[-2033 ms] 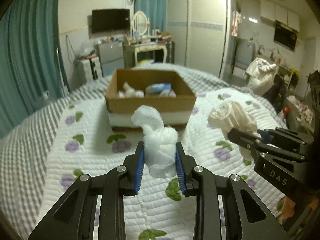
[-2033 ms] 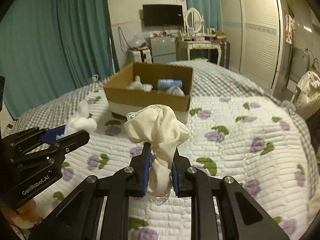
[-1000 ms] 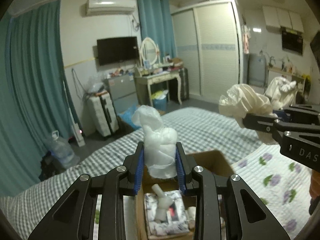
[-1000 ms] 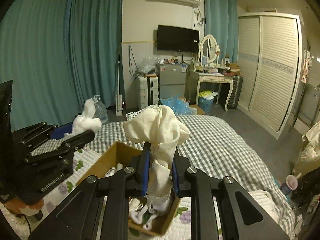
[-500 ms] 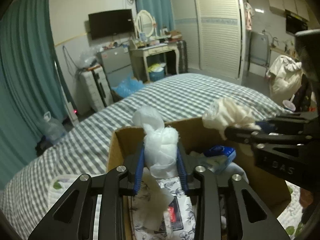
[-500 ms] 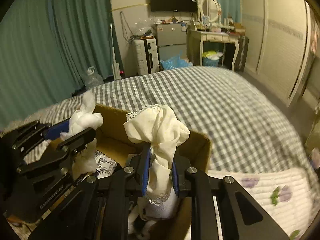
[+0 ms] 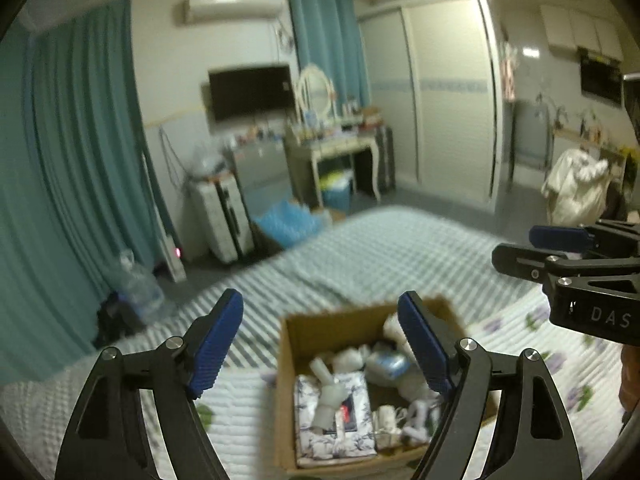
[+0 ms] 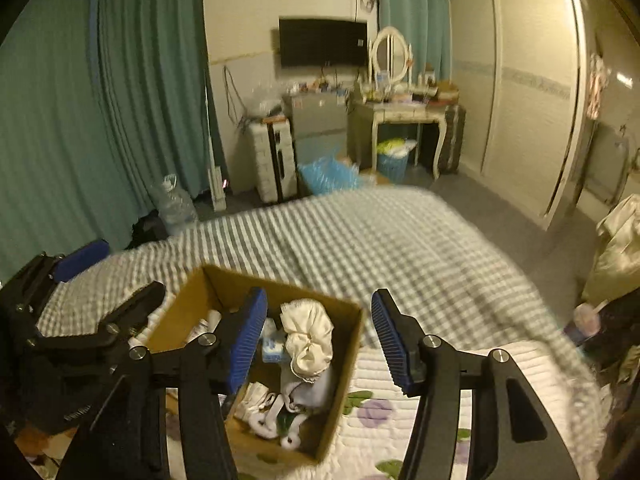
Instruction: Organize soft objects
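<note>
Cardboard box (image 8: 340, 364), on the bed's quilt (image 8: 460, 392): now holds the cream lace-edged cloth bundle (image 8: 308, 340), released within the last half second, lying crumpled atop socks and packets at the box's right side. The white bundle has likewise left the left gripper (image 7: 320, 344). Right gripper (image 8: 316, 336) and left gripper both spread wide, empty, above the box. Two items judged filed.

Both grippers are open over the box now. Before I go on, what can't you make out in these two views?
- Left wrist view: contents of the cardboard box are motion-blurred; the white bundle can't be singled out.
- Right wrist view: the box's left half sits behind the left gripper.
- Left wrist view: right gripper cut off by the edge.
- Cream cloth shows clearly.
</note>
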Motion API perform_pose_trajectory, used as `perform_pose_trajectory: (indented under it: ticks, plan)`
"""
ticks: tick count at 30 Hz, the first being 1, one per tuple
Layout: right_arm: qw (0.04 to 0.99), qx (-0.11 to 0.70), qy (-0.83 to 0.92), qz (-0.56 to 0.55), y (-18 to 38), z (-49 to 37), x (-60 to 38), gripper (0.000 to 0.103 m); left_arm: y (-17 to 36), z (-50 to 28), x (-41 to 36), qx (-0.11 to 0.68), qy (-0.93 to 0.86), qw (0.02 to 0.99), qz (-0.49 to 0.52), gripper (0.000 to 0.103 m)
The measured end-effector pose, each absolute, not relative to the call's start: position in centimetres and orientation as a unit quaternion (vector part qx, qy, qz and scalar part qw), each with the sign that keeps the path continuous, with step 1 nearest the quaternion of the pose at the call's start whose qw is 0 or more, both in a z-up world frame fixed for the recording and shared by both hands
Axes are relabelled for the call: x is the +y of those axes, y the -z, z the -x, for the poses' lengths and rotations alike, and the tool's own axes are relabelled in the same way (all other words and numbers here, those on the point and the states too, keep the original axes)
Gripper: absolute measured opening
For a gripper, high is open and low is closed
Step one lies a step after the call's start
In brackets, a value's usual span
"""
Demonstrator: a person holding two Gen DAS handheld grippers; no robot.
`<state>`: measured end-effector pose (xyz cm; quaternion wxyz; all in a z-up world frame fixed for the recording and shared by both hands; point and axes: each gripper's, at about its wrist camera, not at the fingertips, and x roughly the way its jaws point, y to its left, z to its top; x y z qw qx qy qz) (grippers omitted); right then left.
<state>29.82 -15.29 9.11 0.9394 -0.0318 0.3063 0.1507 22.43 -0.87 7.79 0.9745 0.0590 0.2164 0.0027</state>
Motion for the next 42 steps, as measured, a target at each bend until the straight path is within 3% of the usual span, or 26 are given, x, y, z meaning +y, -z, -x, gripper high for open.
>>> perform_pose_trajectory:
  ticks: [4, 5, 7, 12, 18, 27, 35, 42]
  plan:
    - [0.953, 0.266, -0.144, 0.031, -15.8, -24.2, -16.3, 0.055, -13.3, -16.8, -1.1, 0.155, -0.016, 0.986, -0.063, 0.083]
    - [0.956, 0.255, -0.143, 0.033, -17.3, -22.7, -16.5, 0.056, -14.6, -15.1, -1.2, 0.135, -0.020, 0.989, -0.065, 0.091]
    - [0.962, 0.232, -0.136, 0.041, -20.2, -19.4, -16.8, 0.066, -17.0, -11.6, -1.2, 0.094, -0.026, 0.993, -0.067, 0.095]
    - [0.977, 0.162, -0.128, 0.044, -25.5, -10.7, -17.6, 0.103, -21.3, -4.2, -0.9, 0.035, -0.016, 0.997, -0.063, 0.095]
    - [0.985, 0.098, -0.135, 0.048, -27.8, -2.4, -17.5, 0.103, -22.9, 1.3, -0.7, 0.023, -0.002, 0.998, -0.060, 0.095]
    - [0.989, 0.058, -0.133, -0.010, -21.1, 4.2, -18.2, 0.103, -17.4, 4.4, 1.4, 0.023, -0.016, 0.999, -0.027, 0.095]
    - [0.988, 0.082, -0.124, -0.043, -11.4, -0.3, -17.9, 0.103, -8.0, 0.2, 2.6, 0.077, -0.030, 0.996, -0.014, 0.095]
    - [0.981, 0.145, -0.126, -0.023, -3.9, -4.9, -16.4, 0.103, -3.1, -2.9, 2.6, 0.118, -0.034, 0.992, -0.017, 0.095]
